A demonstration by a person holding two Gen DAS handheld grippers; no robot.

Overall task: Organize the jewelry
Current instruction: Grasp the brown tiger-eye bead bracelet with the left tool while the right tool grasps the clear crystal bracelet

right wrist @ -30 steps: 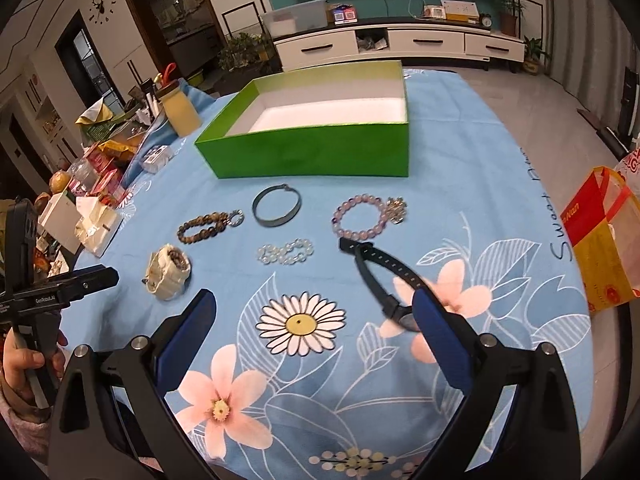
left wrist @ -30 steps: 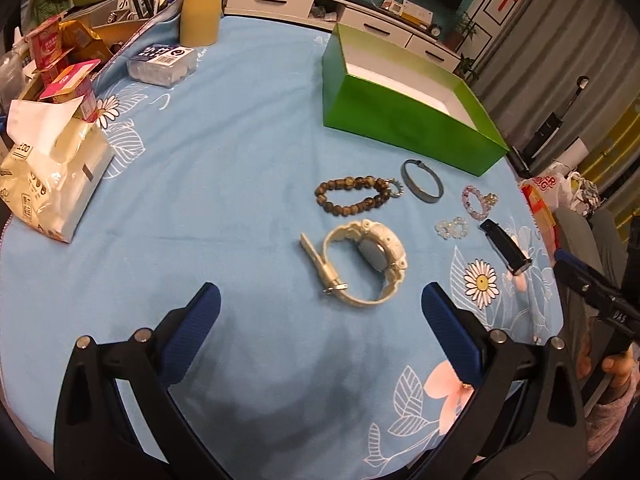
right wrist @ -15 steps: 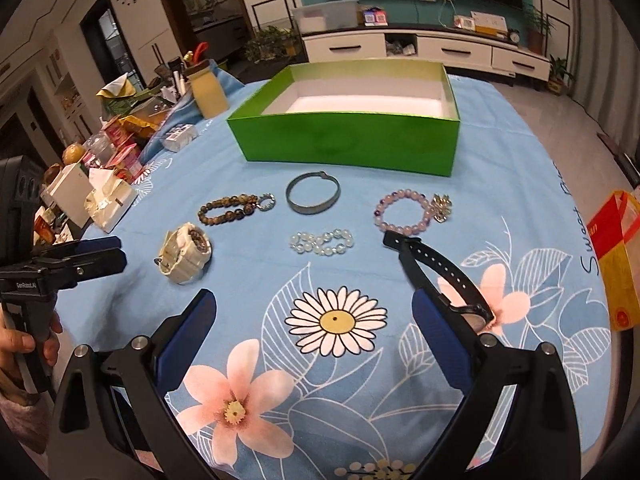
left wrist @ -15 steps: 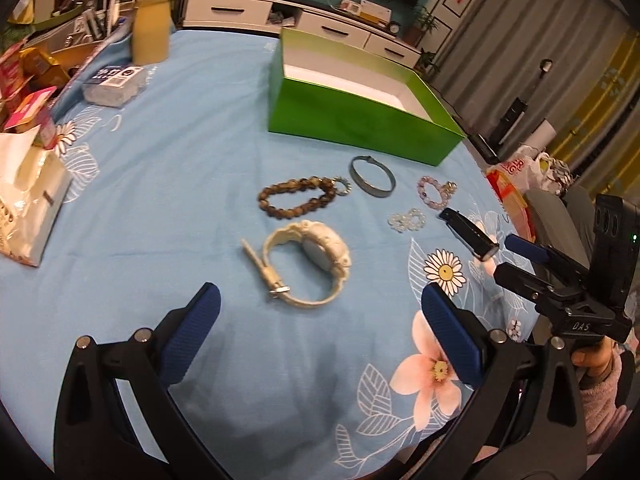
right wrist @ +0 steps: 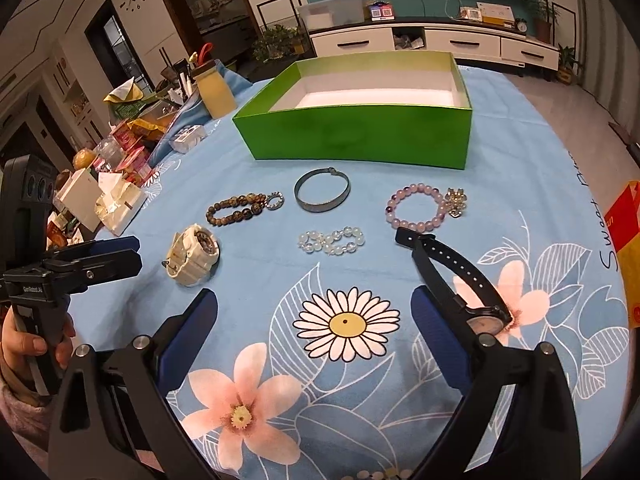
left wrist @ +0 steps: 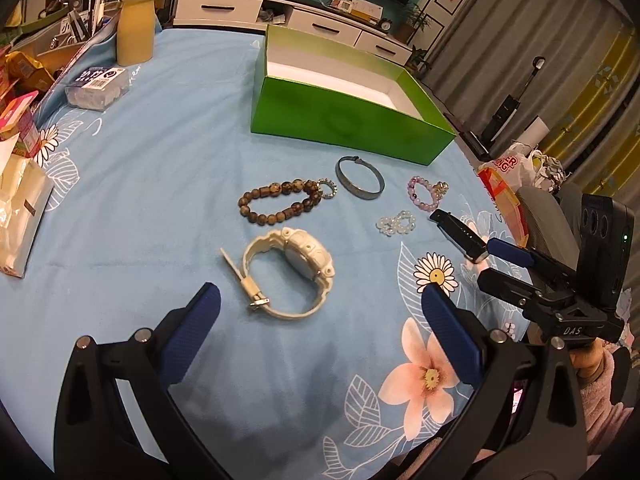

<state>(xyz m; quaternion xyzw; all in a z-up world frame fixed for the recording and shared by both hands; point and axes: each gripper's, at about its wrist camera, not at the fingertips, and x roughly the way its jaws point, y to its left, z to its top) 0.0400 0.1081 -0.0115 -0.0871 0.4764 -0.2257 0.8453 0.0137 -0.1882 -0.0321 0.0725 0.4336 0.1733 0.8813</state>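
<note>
- Left hand-held gripper (left wrist: pixel 320 320): fingers spread wide, holding nothing, poised above the tabletop (left wrist: pixel 160 160).
- White watch (left wrist: pixel 288 270): lay just ahead of the left hand-held gripper, between its fingertips' line.
- Right hand-held gripper (right wrist: pixel 316 328): fingers spread, empty.
- Black watch (right wrist: pixel 448 272): lay flat, its dial just beside the right finger (right wrist: pixel 436 336).
- Clear bead bracelet (right wrist: pixel 331 241): ahead, centre.
- Brown bead bracelet (right wrist: pixel 240 208), metal bangle (right wrist: pixel 322 195) and purple bead bracelet (right wrist: pixel 420 208): farther ahead, in a row.
- Green box (right wrist: pixel 360 136): farthest, open, nothing visible inside.
</note>
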